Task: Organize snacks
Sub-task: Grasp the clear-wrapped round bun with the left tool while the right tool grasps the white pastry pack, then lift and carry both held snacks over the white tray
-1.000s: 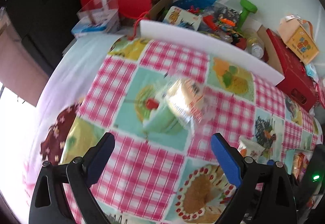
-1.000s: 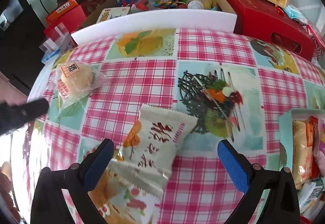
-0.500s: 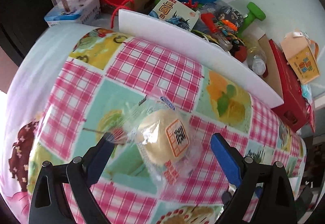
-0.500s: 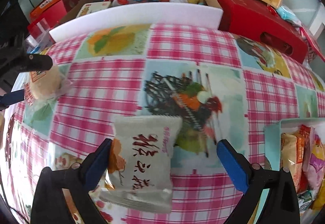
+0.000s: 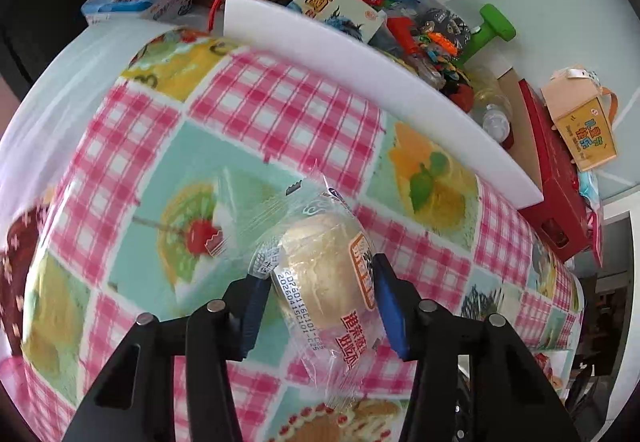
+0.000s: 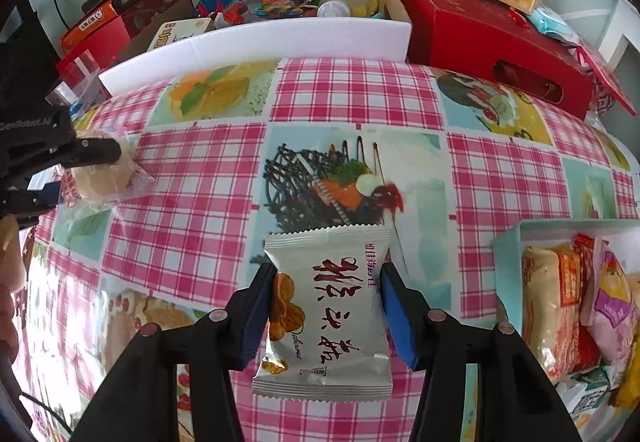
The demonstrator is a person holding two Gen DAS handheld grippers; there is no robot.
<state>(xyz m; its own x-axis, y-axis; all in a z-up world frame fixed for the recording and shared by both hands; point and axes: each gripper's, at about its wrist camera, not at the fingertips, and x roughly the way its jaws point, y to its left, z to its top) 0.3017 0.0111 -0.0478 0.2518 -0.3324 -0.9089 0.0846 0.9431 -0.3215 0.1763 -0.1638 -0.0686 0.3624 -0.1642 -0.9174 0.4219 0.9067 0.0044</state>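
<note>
**Both claws close on a snack at once**

The left gripper [image 5: 320, 302] has just been closing, and its blue pads now press either side of a round bun in clear wrap [image 5: 324, 274]. The bun sits between the pads, with the loose crimped end of the wrapper fanning out ahead of the fingertips and the printed tail hanging back toward the wrist. Gripping the firm bun and not the slack film looks like the safer hold.

The right gripper [image 6: 326, 302] has likewise just been closing, and it is clamped on a white snack packet [image 6: 326, 314] with red brush lettering. The pads meet the packet's two long edges, so it lies flat and square between them, its serrated top edge ahead of the fingertips.

Off to the right of that claw, near its right finger, stands the pale blue box [image 6: 506, 274] already stuffed with packets, presumably where both snacks belong. Everything rests on a pink checked tablecloth [image 6: 352, 93].
</note>
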